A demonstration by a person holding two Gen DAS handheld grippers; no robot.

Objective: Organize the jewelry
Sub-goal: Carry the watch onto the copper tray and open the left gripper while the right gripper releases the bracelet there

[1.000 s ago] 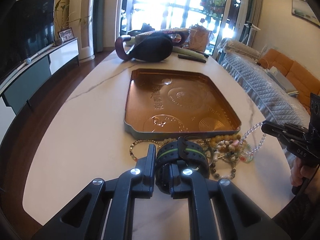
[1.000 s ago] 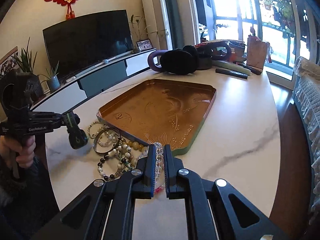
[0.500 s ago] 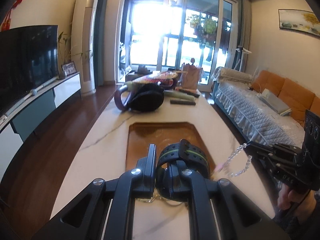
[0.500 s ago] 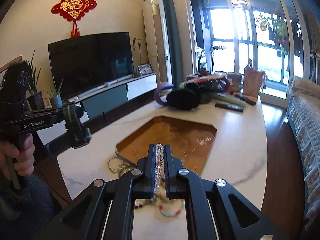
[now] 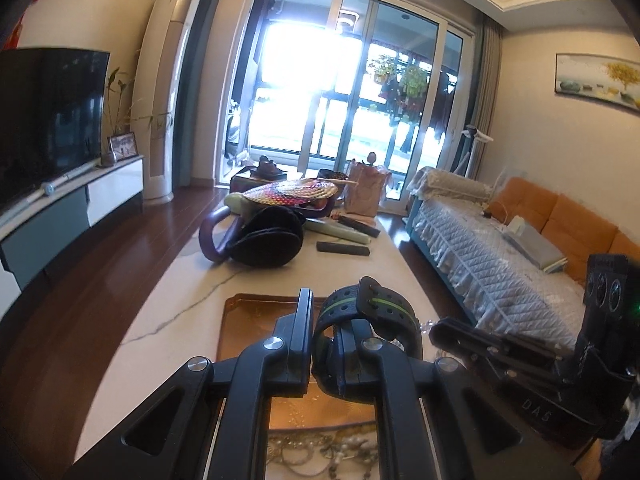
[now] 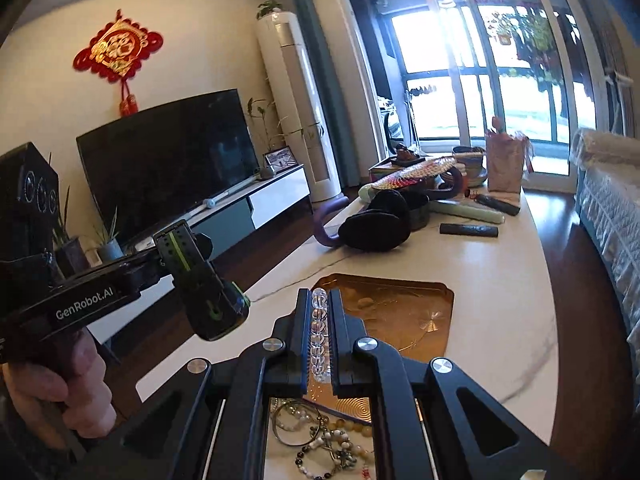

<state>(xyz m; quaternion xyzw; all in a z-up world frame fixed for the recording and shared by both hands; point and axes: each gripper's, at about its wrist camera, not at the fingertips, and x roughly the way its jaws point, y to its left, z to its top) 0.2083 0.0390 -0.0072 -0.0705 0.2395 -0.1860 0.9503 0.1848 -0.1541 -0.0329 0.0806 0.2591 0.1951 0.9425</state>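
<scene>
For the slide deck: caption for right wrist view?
Right gripper pinches a clear bead bracelet above the copper tray.

The watch band (image 5: 370,312) at the centre of the left view is black with a lime-green stripe, while the bead bracelet (image 6: 319,334) at the lower centre of the right view is clear glassy. The tray (image 6: 404,312) is coppery orange with embossed circles and rings, on a white table (image 6: 500,300) veined grey. A red-and-gold knot ornament (image 6: 118,54) hangs at upper left of the right view, and an orange sofa (image 5: 560,216) sits at right of the left view.
</scene>
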